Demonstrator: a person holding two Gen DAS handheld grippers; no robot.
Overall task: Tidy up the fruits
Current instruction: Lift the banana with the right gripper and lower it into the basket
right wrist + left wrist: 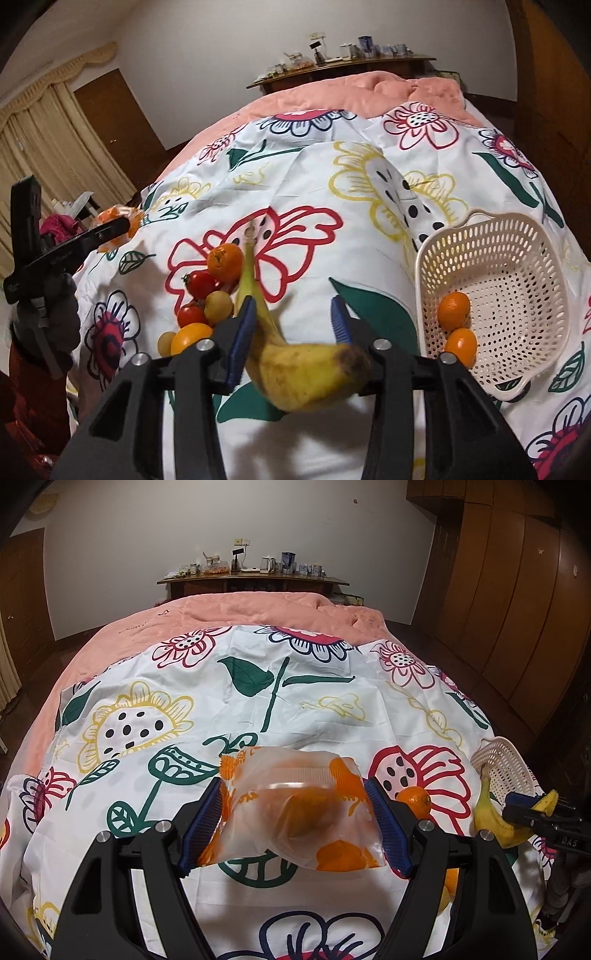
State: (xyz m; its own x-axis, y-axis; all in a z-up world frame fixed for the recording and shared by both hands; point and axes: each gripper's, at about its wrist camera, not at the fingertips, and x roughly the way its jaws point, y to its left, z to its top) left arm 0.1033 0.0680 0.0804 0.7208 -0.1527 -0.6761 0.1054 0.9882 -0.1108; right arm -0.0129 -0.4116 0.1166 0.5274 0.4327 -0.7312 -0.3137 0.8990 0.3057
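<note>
**Operator:** What does each tool have?

**Guide:** Your left tool (pixel 291 788) stands wide and is closed on a plastic bag (pixel 295 812) with orange fruit and a clear tub inside, held above the bed's floral sheet (pixel 258 709). Your right tool (pixel 293 301) is partly open with the banana (pixel 306 373) lying crosswise between the jaws. One pad (pixel 242 332) touches the banana; the other stands clear of its neck, so treat it as not clamped. The banana shows blurred, so its seating cannot be confirmed.

**Operator:** Where does the fruit go?

**Guide:** Most likely into the white perforated basket (pixel 498 266), just to the right of your right tool. It already holds two oranges (pixel 453 309). A loose orange (pixel 224 263), tomatoes (pixel 201 284) and small pale fruits remain piled on the sheet to the left.

**Operator:** How will the banana handle?

**Guide:** Expect it to be light, soft and easily bruised; its dark end suggests ripeness. Its curve lets it swing or slip. Take hold across the thick middle, pads on the flat sides, with modest pressure. Avoid the thin neck.

**Operator:** And the bag?

**Guide:** The film is slippery and limp. Grip through it onto the tub's rim, which gives the pads something stiff.
</note>
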